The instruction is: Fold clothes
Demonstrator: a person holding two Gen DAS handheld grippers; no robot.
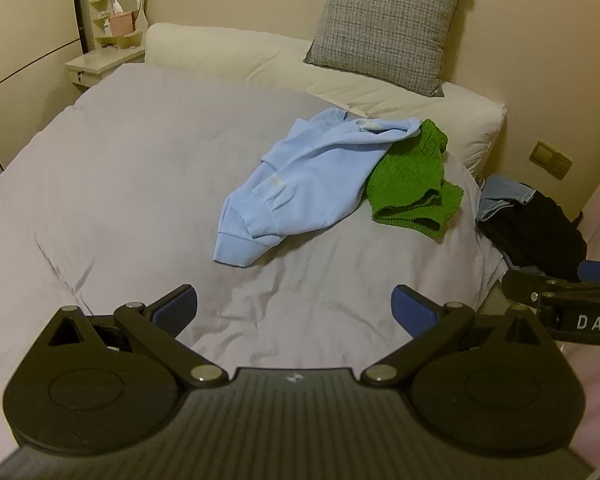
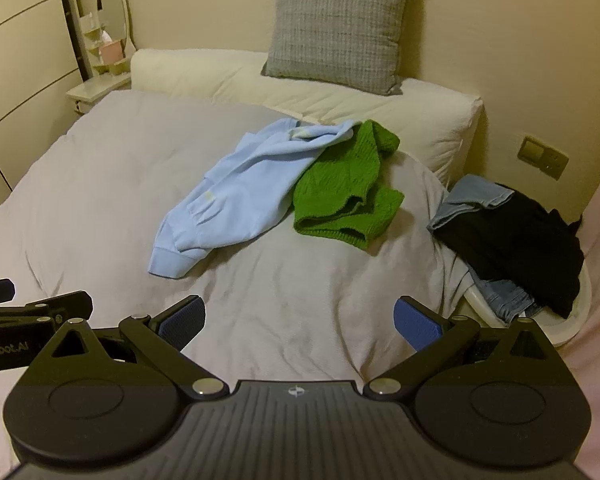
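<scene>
Left wrist view
Left gripper point(image 1: 294, 310): jaws spread wide, nothing between them, low centre of frame above the grey duvet point(image 1: 120, 184).
Light blue sweatshirt point(image 1: 296, 184): crumpled, centre of frame, its right edge overlapping the green knit sweater point(image 1: 414, 184).
Grey cushion point(image 1: 384, 24): top, upright against the wall.

Right wrist view
Right gripper point(image 2: 300, 320): jaws apart, empty.
Both garments: centre, touching.
Dark clothes pile point(image 2: 516, 240): right edge, seemingly in a white basket point(image 2: 576, 320).
</scene>
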